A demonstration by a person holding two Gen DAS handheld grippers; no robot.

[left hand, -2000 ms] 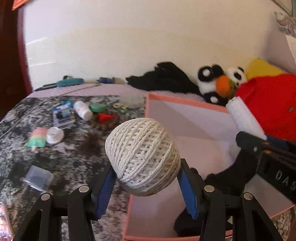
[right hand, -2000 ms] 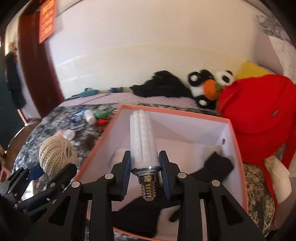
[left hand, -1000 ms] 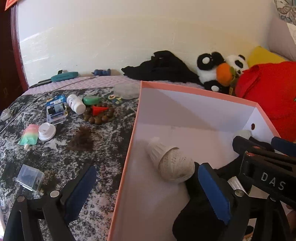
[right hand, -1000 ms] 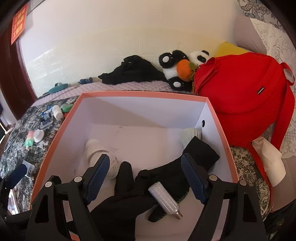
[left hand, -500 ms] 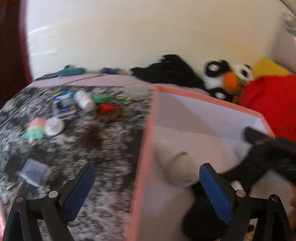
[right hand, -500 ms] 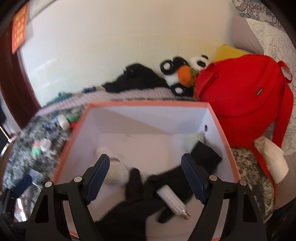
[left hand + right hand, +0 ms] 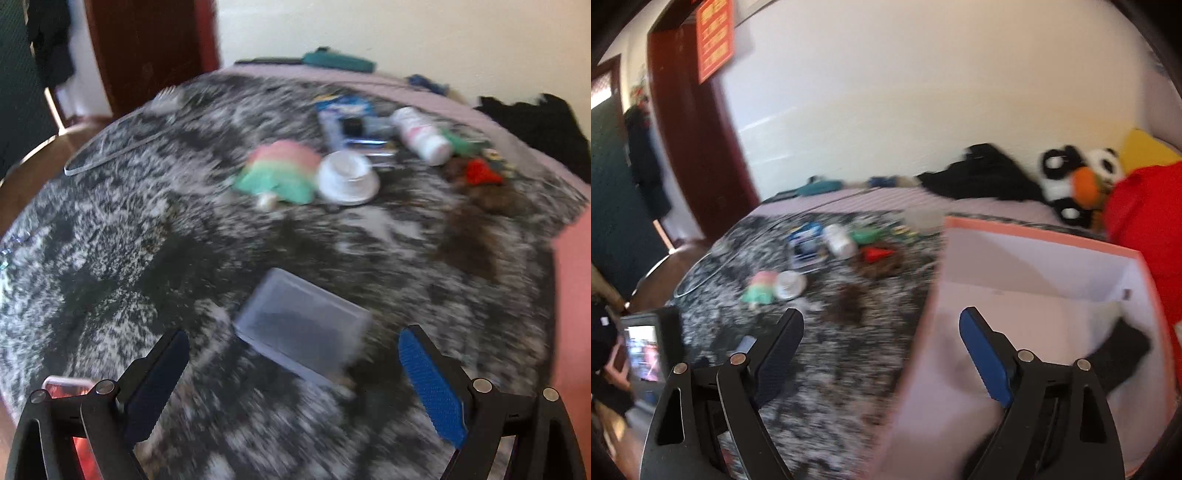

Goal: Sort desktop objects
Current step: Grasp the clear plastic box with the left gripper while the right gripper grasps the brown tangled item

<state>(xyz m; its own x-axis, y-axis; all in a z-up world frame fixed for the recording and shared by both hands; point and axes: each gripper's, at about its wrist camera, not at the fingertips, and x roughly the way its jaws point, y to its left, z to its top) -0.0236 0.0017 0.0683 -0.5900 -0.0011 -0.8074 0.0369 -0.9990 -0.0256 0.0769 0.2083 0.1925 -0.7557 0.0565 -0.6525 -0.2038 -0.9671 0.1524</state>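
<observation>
My left gripper (image 7: 295, 343) is open above the speckled dark tabletop (image 7: 122, 229), with a clear plastic case (image 7: 301, 326) lying just ahead between its blue pads. Farther off lie a pink-and-green popsicle toy (image 7: 282, 171), a white cap (image 7: 349, 177), a white bottle (image 7: 421, 134), a blue card pack (image 7: 347, 118) and a red cone (image 7: 480, 171). My right gripper (image 7: 881, 326) is open over the left rim of the pink box (image 7: 1034, 236). A black cloth (image 7: 1119, 354) lies inside the box. Both views are blurred.
A red backpack (image 7: 1145, 229) and a panda plush (image 7: 1075, 181) sit behind the box, with black clothing (image 7: 982, 177) against the wall. A dark brown tuft (image 7: 849, 301) lies mid-table. A phone screen (image 7: 642, 350) shows at the left, beyond the table edge.
Both grippers let go of the twine ball and the bulb into the box, then swung left. My left gripper now hangs over the clear case, and my right one over the box's left rim.
</observation>
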